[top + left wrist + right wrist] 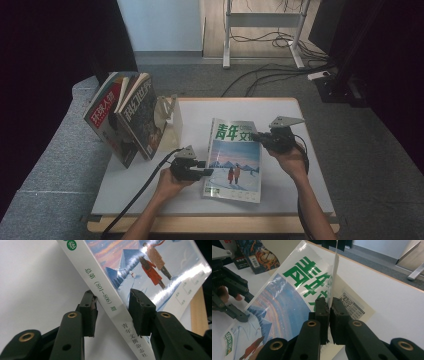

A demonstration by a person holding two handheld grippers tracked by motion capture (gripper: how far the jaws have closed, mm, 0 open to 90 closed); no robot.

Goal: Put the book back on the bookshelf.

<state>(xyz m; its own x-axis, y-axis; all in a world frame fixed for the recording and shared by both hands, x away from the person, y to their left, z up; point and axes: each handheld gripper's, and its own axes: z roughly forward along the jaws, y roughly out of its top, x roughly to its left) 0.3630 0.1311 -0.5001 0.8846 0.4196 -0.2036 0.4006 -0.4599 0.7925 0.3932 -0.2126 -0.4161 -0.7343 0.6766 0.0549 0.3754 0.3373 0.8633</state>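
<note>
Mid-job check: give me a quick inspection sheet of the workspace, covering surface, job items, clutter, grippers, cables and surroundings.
Surface: white table, wooden front edge.
Job's things: magazine lying flat, snow-scene cover up; its front cover is lifted at one edge.
Clutter: two books leaning upright against a bookend at the table's left rear.
Grippers: left gripper open, jaws straddling the magazine's spine; right gripper shut on the front cover.
Cables: black cable trailing off the front edge; floor cables behind the table.
Surroundings: grey carpet, dark curtains, metal stand legs.
</note>
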